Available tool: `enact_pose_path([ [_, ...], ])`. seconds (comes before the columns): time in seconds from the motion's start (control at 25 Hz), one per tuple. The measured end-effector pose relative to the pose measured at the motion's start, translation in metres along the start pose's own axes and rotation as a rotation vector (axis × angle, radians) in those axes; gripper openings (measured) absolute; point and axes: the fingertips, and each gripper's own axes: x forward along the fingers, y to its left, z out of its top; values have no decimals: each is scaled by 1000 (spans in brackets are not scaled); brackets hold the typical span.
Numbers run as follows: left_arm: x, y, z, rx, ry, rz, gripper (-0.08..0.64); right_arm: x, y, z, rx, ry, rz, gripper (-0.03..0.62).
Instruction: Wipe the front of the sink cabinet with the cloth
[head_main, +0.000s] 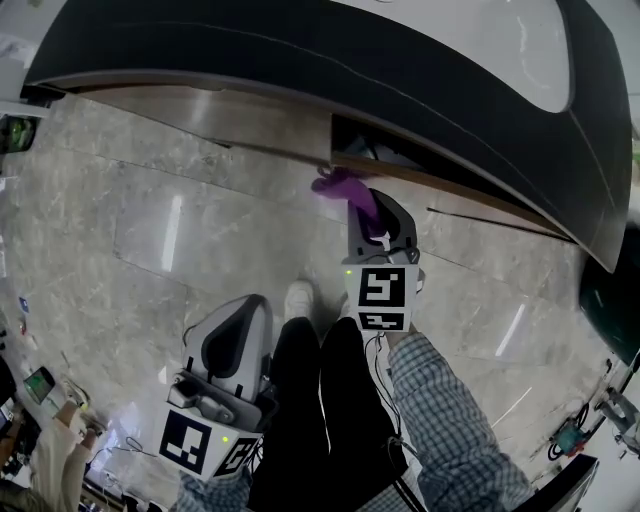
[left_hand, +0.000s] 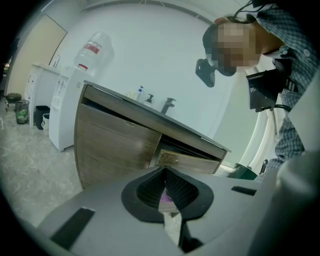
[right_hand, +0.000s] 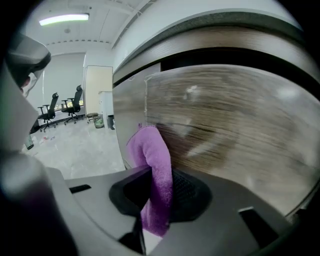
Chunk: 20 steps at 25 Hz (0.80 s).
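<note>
The cloth, purple, sits at the front of the sink cabinet in the head view. It is bunched against the top edge of a drawer front that stands slightly out from the rest. The right gripper reaches forward to it with the cloth at its tips. The left gripper hangs low beside the person's dark trouser leg, well apart from the cabinet, over the marble floor.

In the left gripper view, the left gripper is clenched, with its ribbed pads meeting at the tips and grasping nothing. Beyond it stands the cabinet with a drawer ajar, a faucet on the counter edge, and a white water dispenser at the cabinet's left end.

In the right gripper view, the right gripper is clamped on the cloth. A folded strip runs up between the pads, and a tail hangs below them. The cloth's rounded top touches the wood-grain cabinet front near the panel's left edge.
</note>
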Motion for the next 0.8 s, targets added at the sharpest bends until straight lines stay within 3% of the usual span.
enact_pose_path([
  [0.8, 46, -81, -6, 54, 63, -159, 11, -66, -135, -60, 147, 66, -220, 81],
])
